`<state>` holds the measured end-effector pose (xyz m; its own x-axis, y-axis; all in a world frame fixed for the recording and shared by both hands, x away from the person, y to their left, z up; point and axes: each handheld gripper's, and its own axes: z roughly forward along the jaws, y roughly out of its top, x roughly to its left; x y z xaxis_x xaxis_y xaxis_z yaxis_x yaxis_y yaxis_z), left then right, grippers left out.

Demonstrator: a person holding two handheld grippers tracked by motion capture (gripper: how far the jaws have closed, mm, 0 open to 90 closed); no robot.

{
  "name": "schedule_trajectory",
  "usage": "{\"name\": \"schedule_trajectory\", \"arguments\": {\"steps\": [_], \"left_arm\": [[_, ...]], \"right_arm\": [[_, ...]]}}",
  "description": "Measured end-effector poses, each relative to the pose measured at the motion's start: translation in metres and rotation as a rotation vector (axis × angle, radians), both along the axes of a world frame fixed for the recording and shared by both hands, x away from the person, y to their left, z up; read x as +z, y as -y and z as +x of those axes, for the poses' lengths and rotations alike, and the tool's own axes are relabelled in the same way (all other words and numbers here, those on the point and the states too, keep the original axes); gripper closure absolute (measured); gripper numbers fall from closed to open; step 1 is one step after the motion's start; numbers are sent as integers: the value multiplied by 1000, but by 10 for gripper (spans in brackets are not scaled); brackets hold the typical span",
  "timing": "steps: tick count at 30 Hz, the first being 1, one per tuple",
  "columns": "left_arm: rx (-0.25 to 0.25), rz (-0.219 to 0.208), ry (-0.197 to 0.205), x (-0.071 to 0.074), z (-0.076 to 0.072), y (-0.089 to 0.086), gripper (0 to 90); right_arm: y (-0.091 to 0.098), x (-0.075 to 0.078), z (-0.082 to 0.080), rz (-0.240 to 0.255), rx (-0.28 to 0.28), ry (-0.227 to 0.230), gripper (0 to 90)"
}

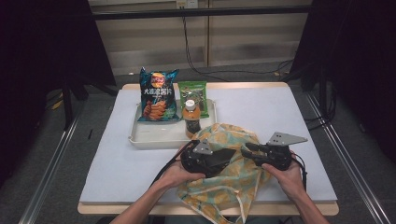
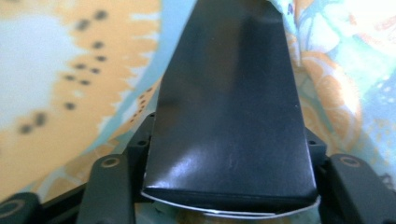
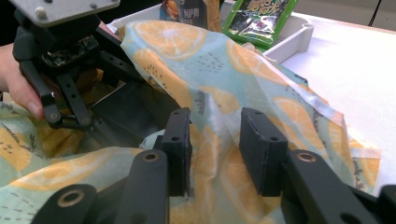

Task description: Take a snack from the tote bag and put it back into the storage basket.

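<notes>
A thin fabric bag (image 1: 233, 184) printed with orange slices lies crumpled at the table's front middle. My left gripper (image 1: 223, 157) points right into the bag's mouth, shut on a flat black box (image 1: 227, 153). In the left gripper view the black box (image 2: 229, 116) runs up between the jaws, with the bag's cloth (image 2: 56, 70) around it. My right gripper (image 1: 250, 151) faces it from the right. In the right gripper view the right gripper (image 3: 215, 130) stands open, its pads apart over the bag's cloth (image 3: 210, 60). The black box (image 3: 130, 112) slants into the bag there.
A white tray (image 1: 140, 137) stands behind the bag, holding a blue crisp packet (image 1: 158, 95), a green snack packet (image 1: 192, 93) and a bottle with an orange cap (image 1: 191, 119) close to the bag's far edge. The white tabletop (image 1: 289, 116) stretches to the right.
</notes>
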<state>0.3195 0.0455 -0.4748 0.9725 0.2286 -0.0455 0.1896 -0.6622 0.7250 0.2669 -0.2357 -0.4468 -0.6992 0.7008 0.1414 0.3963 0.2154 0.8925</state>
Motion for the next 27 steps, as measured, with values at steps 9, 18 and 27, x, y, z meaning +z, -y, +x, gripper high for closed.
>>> {"name": "schedule_trajectory", "arguments": {"steps": [9,18,27], "left_arm": [[-2,-2,-45,6,-1,-4,437],[6,-41,-59,17,-5,-13,437],[14,-49,-52,24,-11,-17,437]], "right_arm": [[3,2,-3,6,-15,-2,382],[6,8,-12,20,-22,29,293],[6,11,-14,22,-7,27,509]]}}
